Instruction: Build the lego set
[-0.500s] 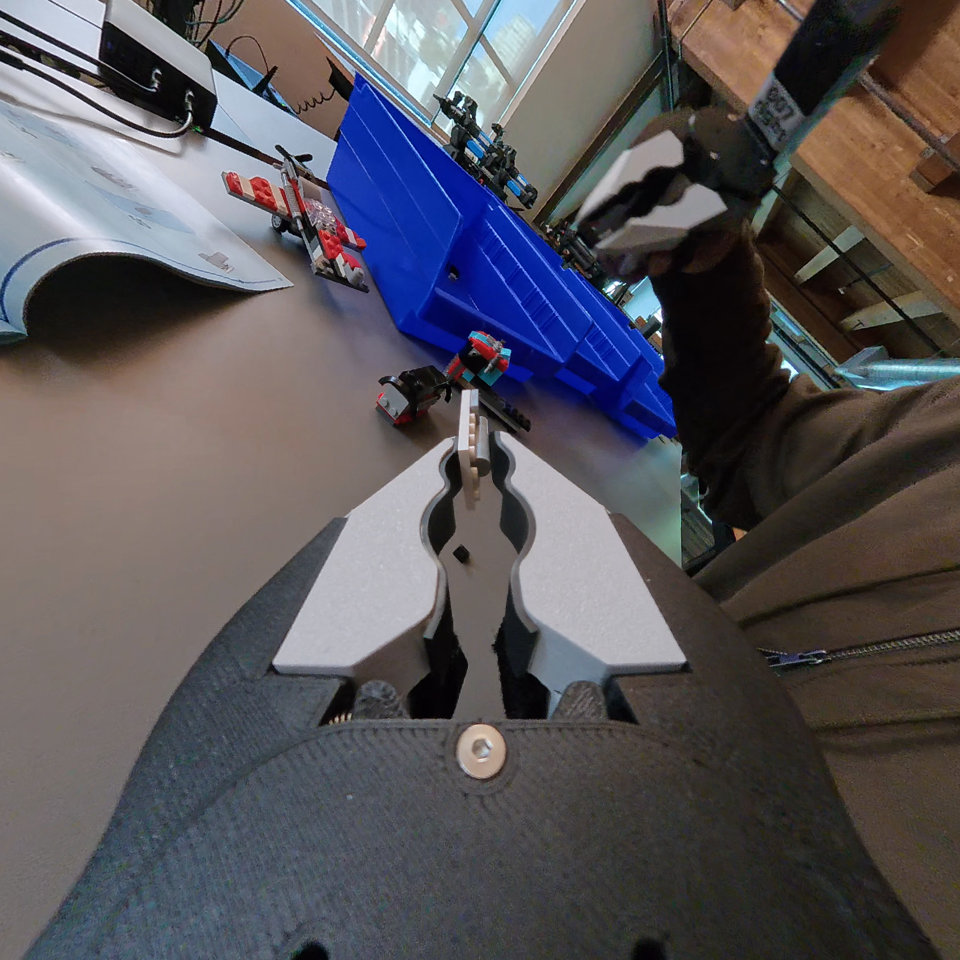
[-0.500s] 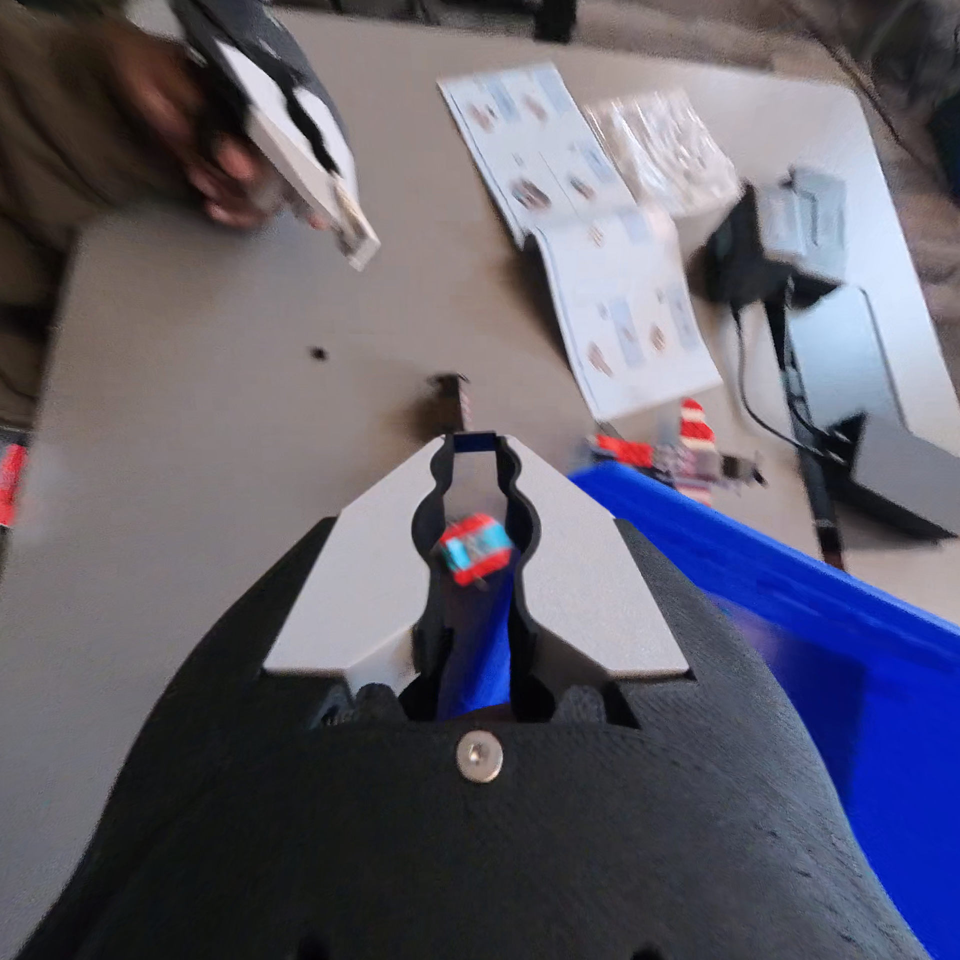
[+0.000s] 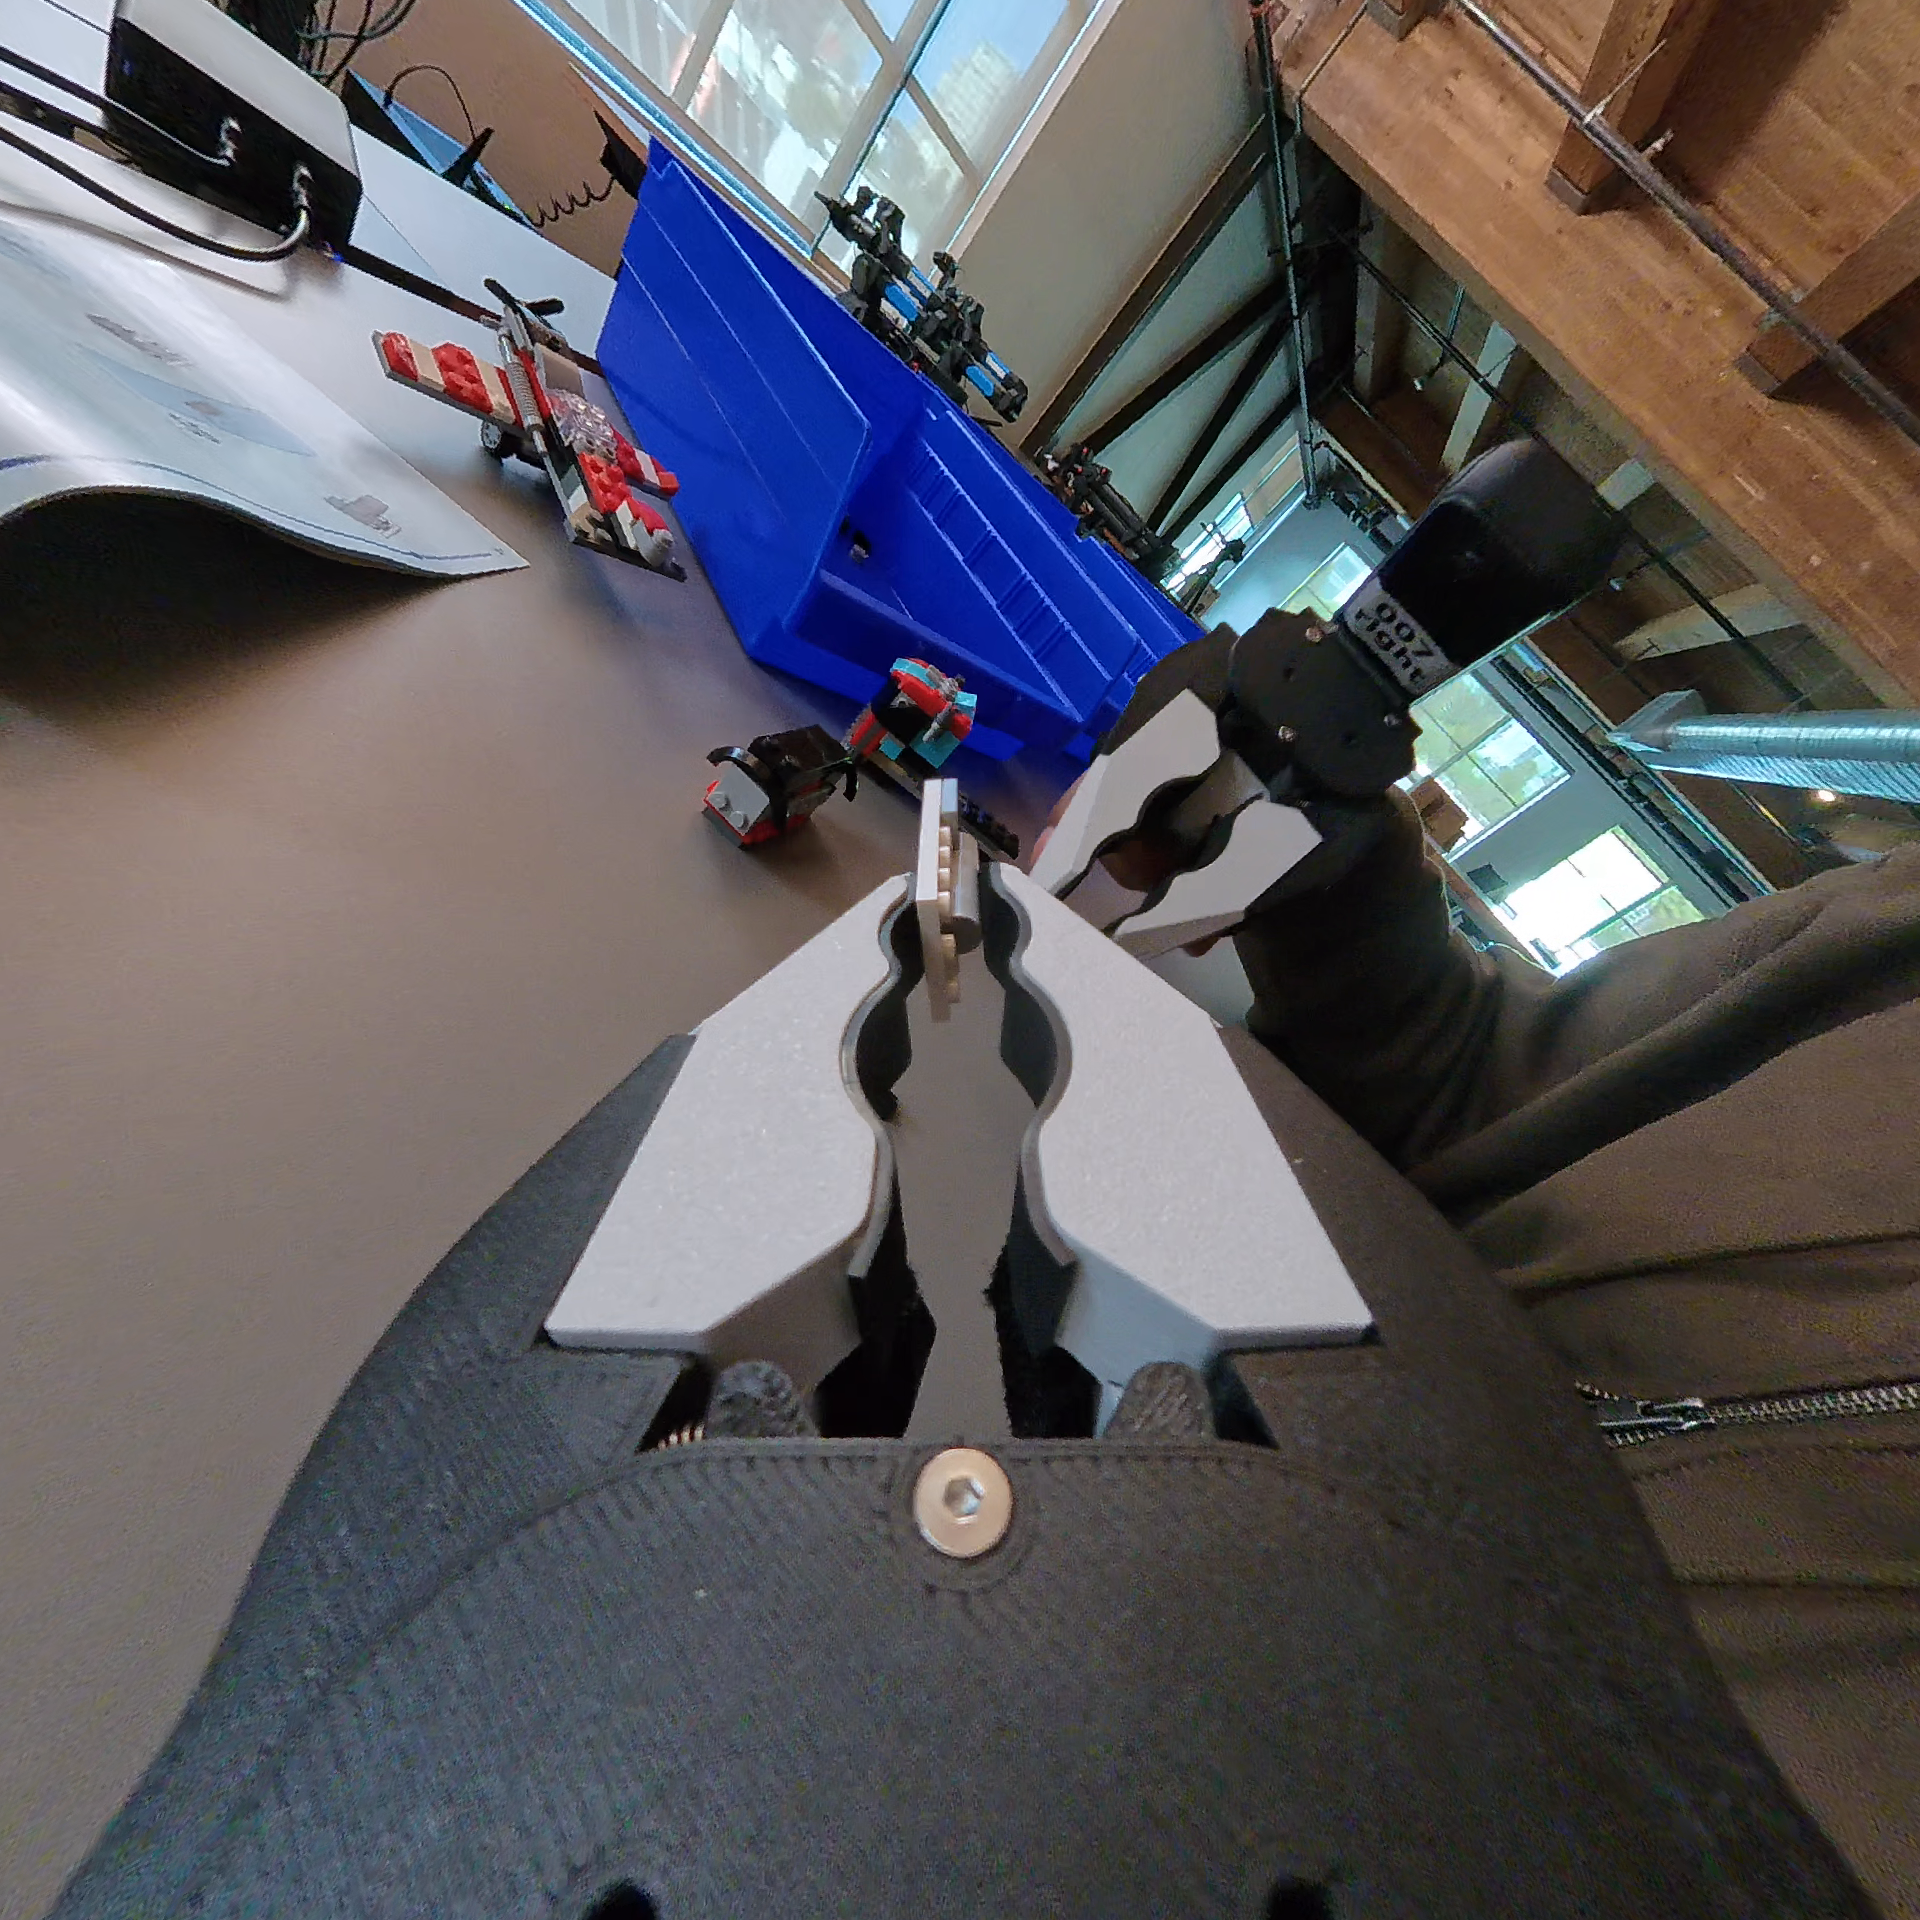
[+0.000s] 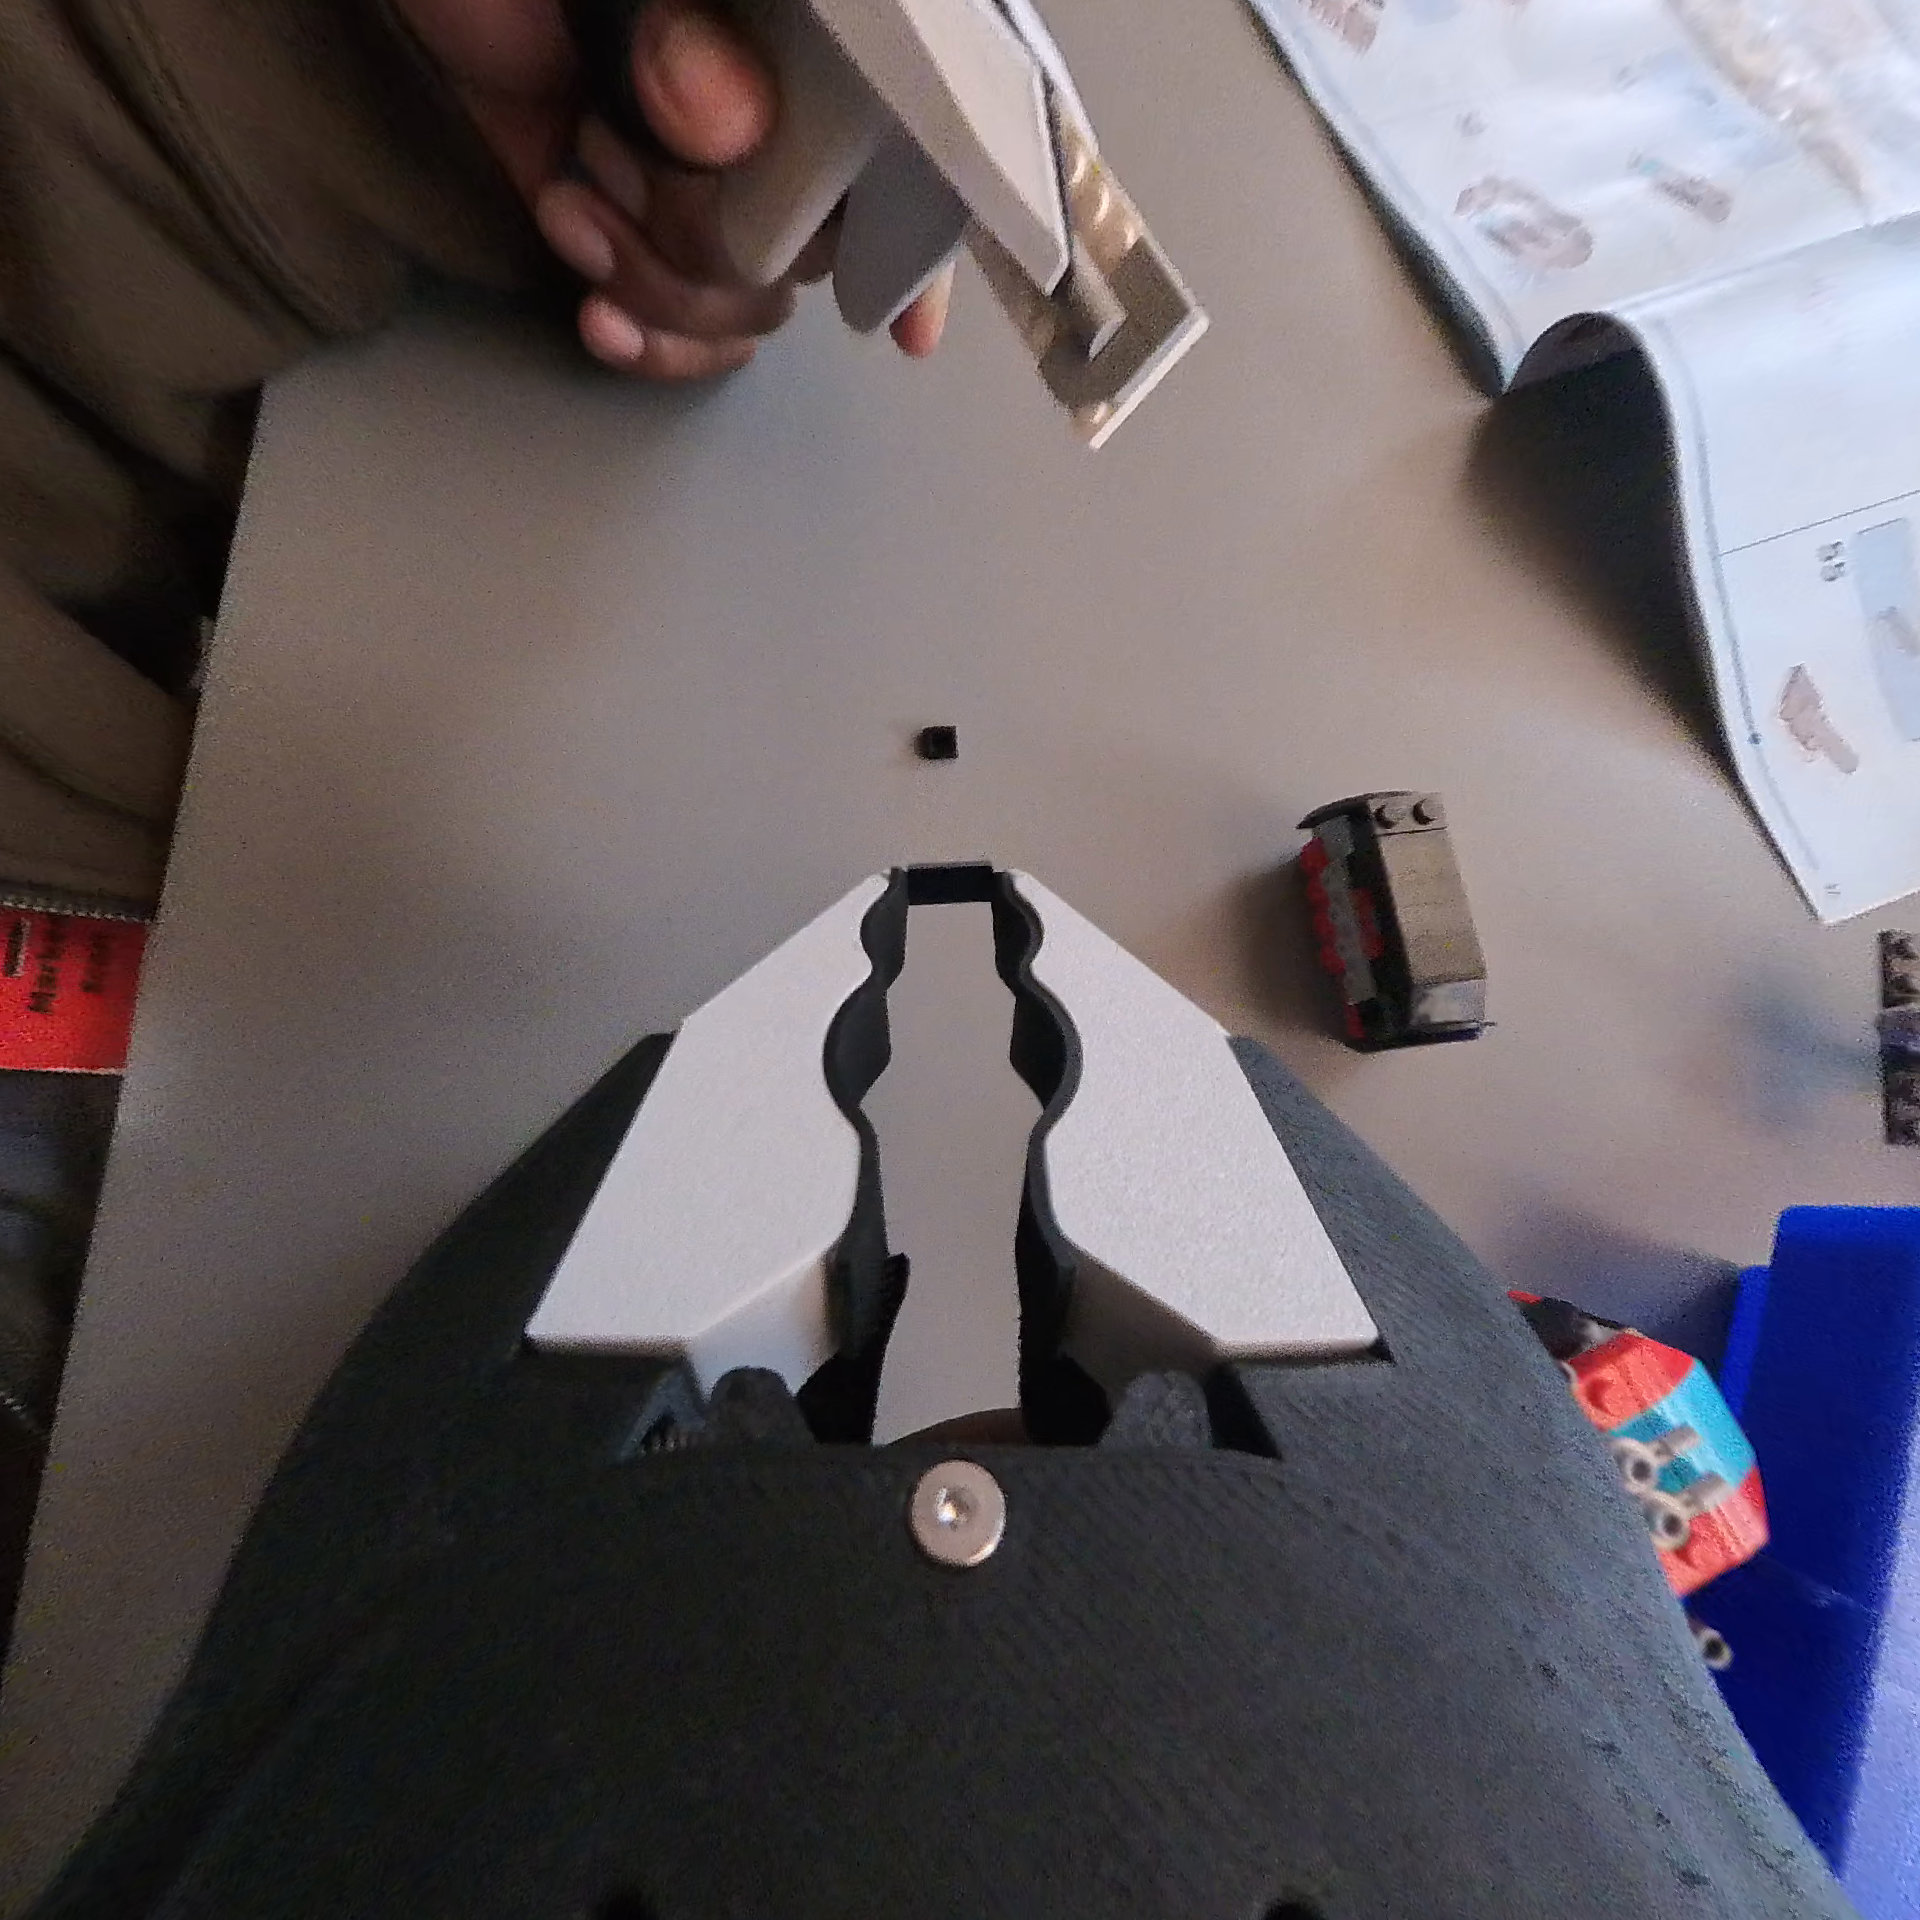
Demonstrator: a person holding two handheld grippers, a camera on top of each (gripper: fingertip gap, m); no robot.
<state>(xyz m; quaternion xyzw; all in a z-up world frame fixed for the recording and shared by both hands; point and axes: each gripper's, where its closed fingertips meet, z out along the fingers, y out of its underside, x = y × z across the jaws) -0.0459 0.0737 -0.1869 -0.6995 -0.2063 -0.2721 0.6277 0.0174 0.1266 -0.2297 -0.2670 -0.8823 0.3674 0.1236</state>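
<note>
Left wrist view shows the left gripper (image 3: 948,914) clamping grey plates (image 3: 940,894) on edge, while the right gripper (image 4: 945,883) pinches a black piece (image 4: 945,885) just beside them.

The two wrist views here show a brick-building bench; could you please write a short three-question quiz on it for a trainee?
1. True or false: the left gripper is clamped on a stack of thin pale grey plates.
2. Which thing spans the tips of the right gripper? A) a small dark blue-black piece B) a red wheel C) a folded booklet
3. Fill in: on the table just beyond the right gripper lies a tiny ____ piece.

Key: 1 true; 2 A; 3 black.
</note>
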